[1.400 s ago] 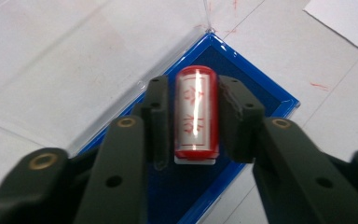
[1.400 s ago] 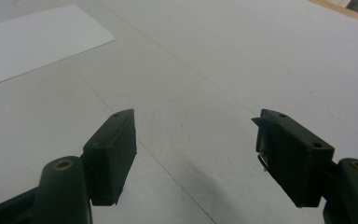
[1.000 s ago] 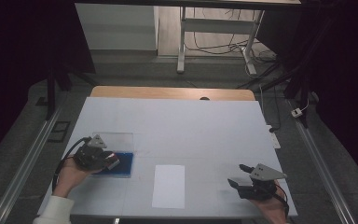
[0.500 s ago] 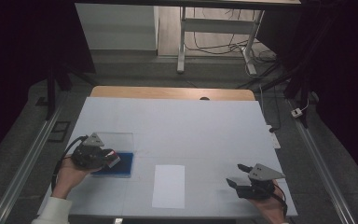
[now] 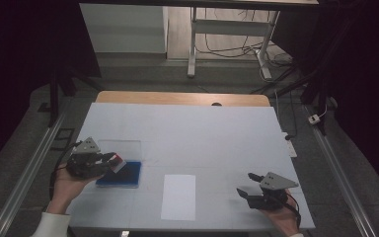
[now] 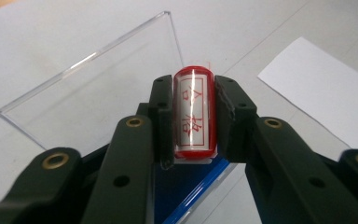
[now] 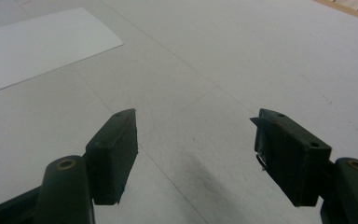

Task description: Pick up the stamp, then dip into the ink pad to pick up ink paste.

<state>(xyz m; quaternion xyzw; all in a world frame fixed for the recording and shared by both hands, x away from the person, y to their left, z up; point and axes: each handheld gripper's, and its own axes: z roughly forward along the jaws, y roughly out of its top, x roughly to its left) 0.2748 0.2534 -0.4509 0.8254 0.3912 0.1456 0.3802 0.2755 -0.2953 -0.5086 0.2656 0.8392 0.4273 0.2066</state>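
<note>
So a red stamp (image 6: pixel 194 114) is clamped between the fingers of the left gripper (image 6: pixel 193 116), held just above the blue ink pad (image 5: pixel 121 174) with its clear lid (image 6: pixel 98 88) tipped open, near the tabletop's (image 5: pixel 202 128) left edge. The right gripper (image 7: pixel 196 149) is parked by the front right corner, fingers spread wide with nothing between them, and a white paper sheet (image 5: pixel 178 196) is laid by the front edge.

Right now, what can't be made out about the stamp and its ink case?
- Stamp, left gripper view: its sides are covered by the jaws.
- Stamp face, high view: too small to read.
- Blue ink case, left gripper view: mostly behind the jaws, cut off at the bottom edge.
</note>
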